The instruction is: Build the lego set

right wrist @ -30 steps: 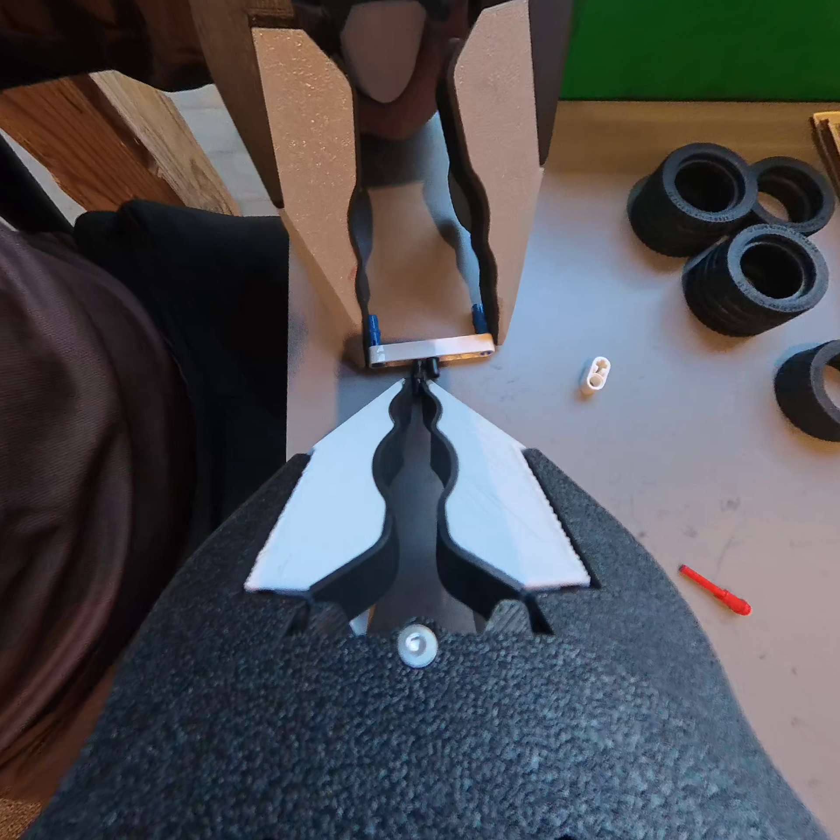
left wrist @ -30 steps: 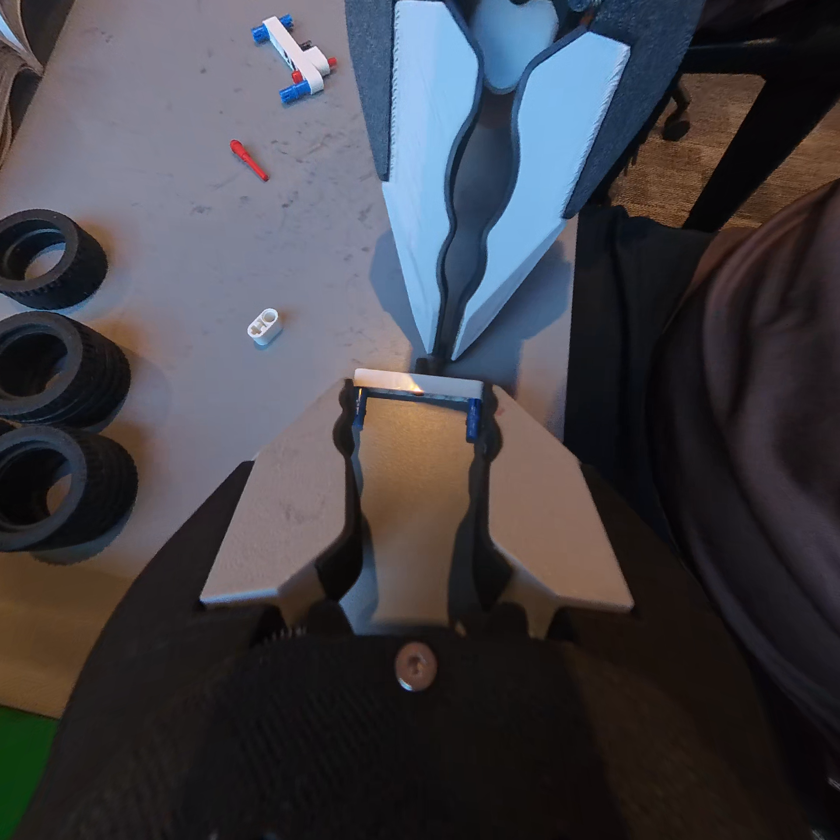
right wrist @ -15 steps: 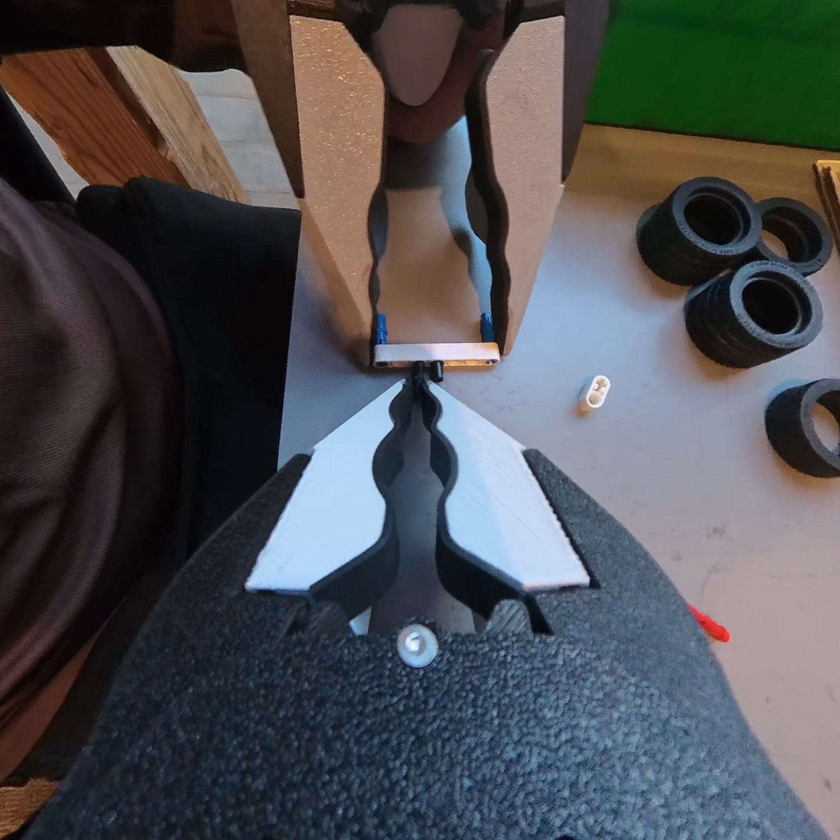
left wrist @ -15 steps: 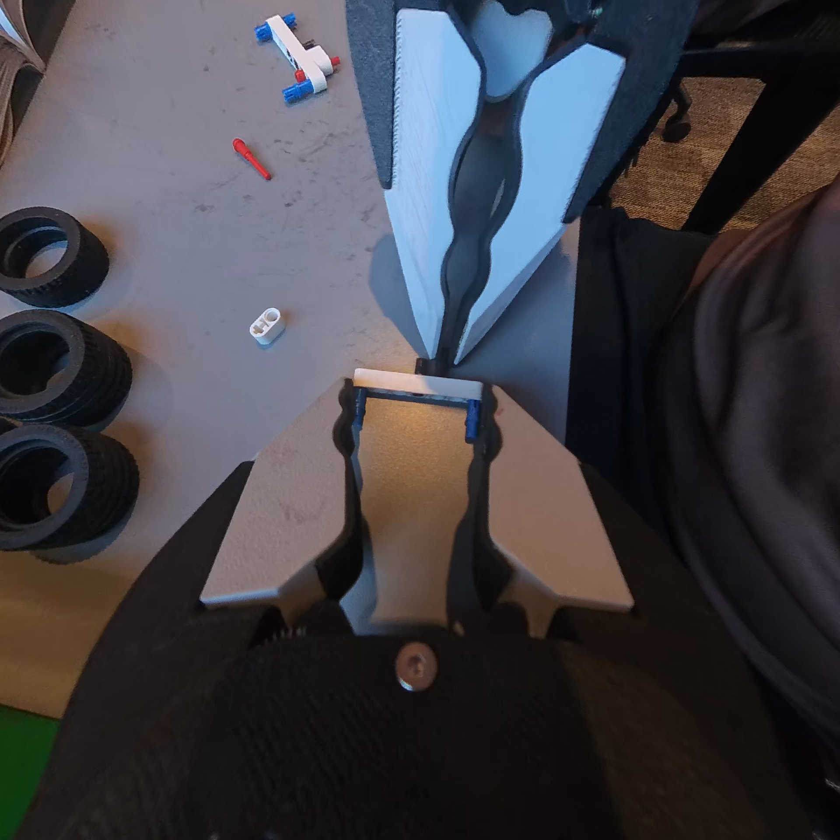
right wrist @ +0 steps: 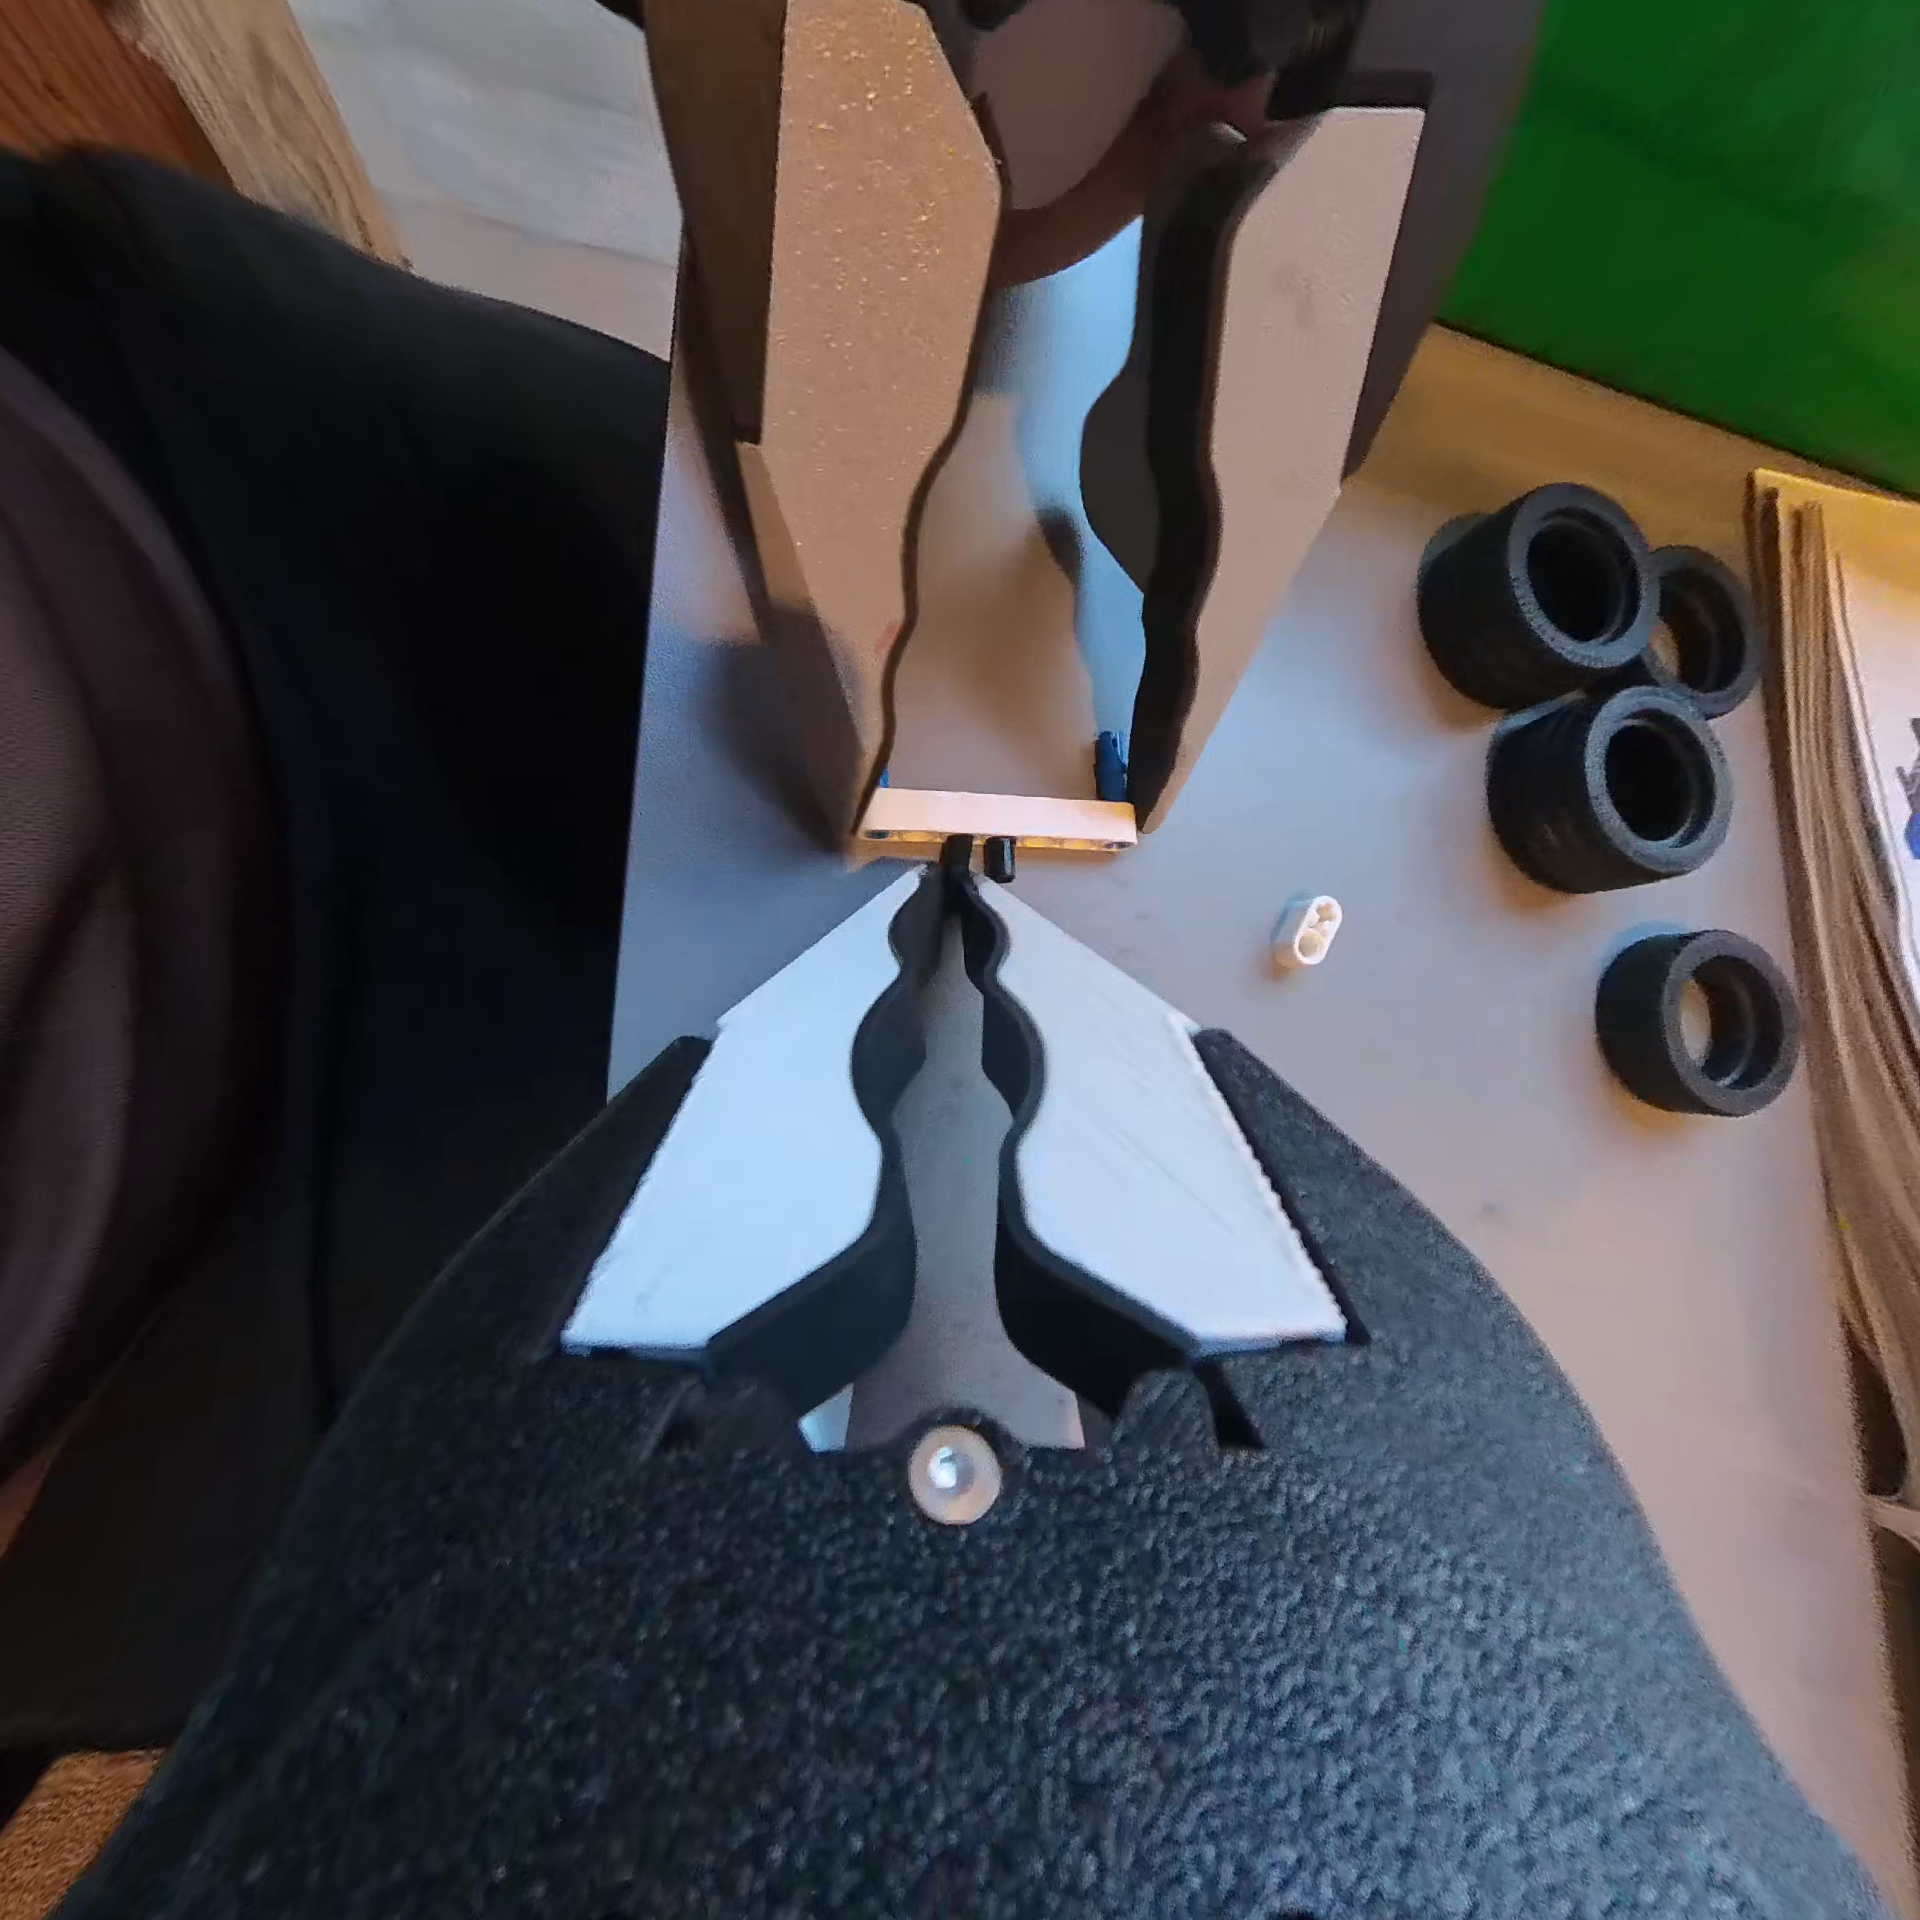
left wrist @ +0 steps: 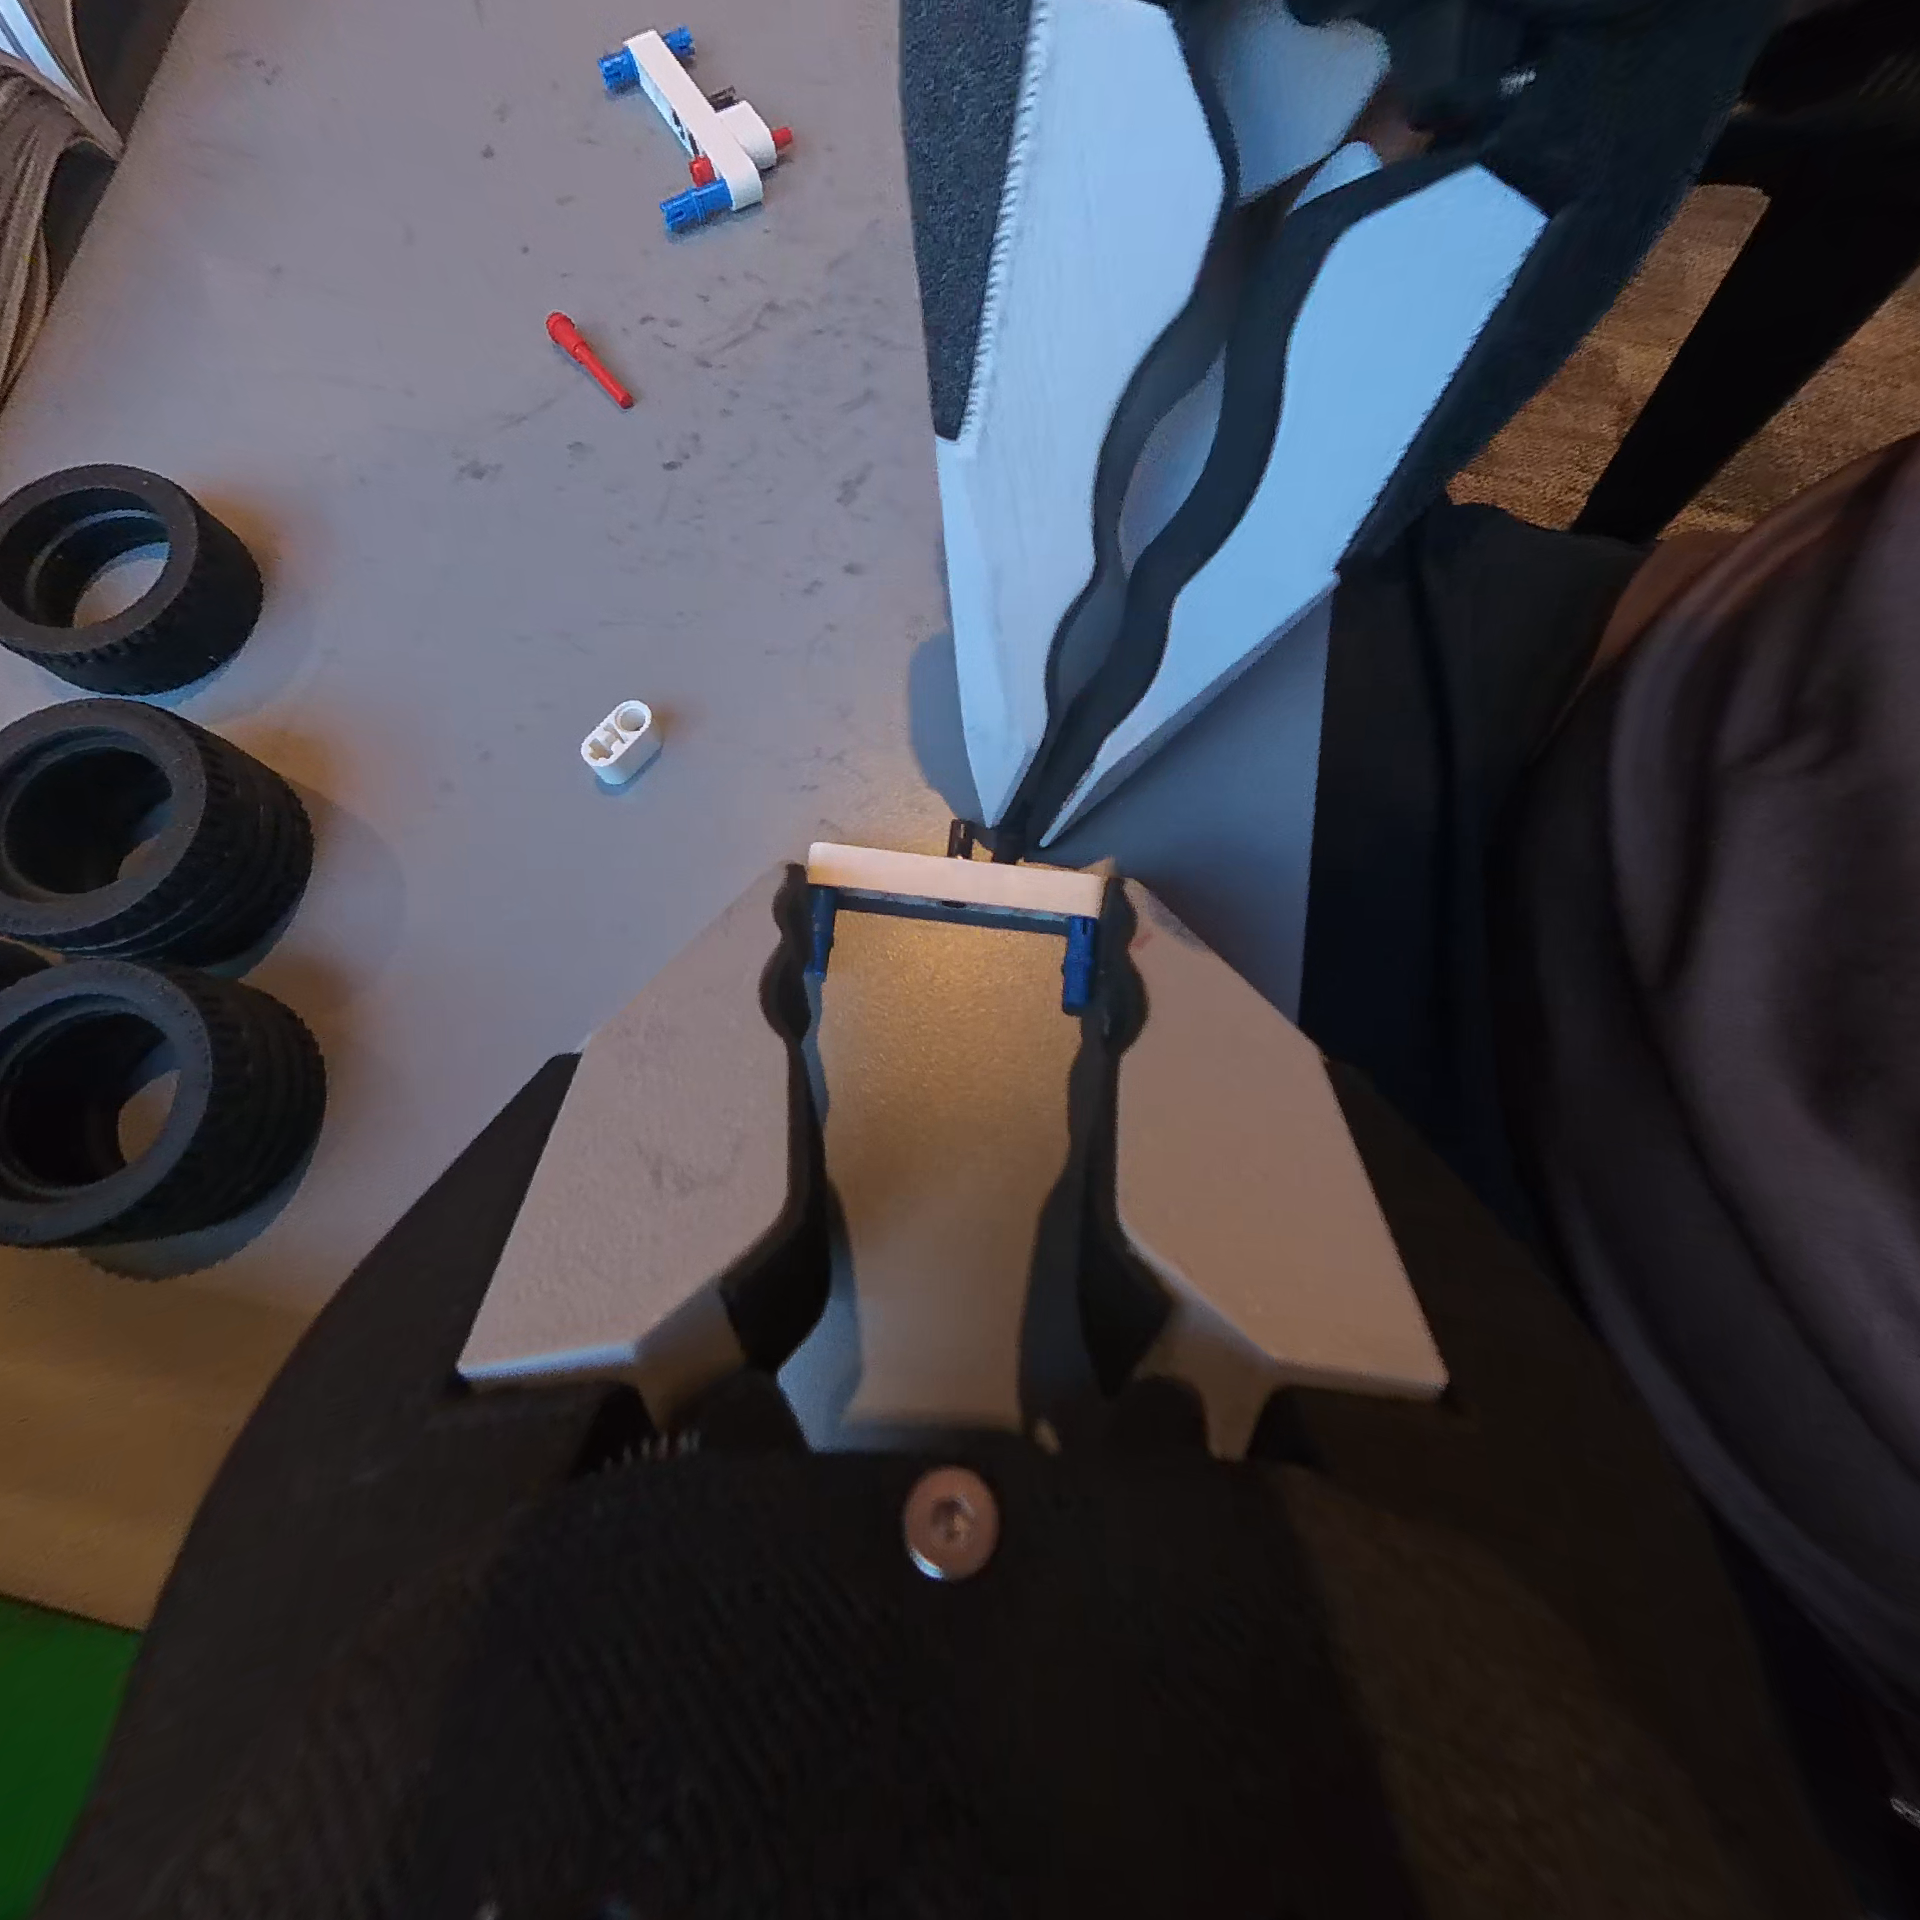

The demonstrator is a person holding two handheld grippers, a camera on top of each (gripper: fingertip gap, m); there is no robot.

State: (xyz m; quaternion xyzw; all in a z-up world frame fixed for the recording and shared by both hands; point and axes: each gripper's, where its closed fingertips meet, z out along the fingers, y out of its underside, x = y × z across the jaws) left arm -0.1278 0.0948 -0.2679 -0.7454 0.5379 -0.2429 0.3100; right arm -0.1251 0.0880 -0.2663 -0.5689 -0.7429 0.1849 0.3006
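Note:
My left gripper [left wrist: 954, 914] is shut on a white beam [left wrist: 954, 883], held crosswise by its ends. Blue pins [left wrist: 1078, 961] stick out of the beam toward the camera at both ends. My right gripper [right wrist: 948, 883] faces it, shut on a small black pin [right wrist: 954, 852] that touches the beam's [right wrist: 997, 819] front face. A second black pin [right wrist: 1000, 857] sits in the beam just to its right. In the left wrist view the right gripper [left wrist: 1013, 831] comes down from the top, with the black pin [left wrist: 971, 836] at its tips. In the right wrist view the left gripper [right wrist: 997, 795] reaches down from above.
On the grey table [left wrist: 416, 499] lie several black tyres [left wrist: 135, 821], a small white connector [left wrist: 618, 740], a red axle pin [left wrist: 587, 358] and a white sub-assembly with blue pins [left wrist: 701, 130]. A booklet [right wrist: 1849, 831] lies beyond the tyres [right wrist: 1610, 790]. A person's dark clothing fills the table's near edge. My left and right fingertips are right by each other.
The right gripper has tilted and shifted slightly along the beam with its black pin. A second black pin now shows clearly beside it. The left gripper still holds the beam.

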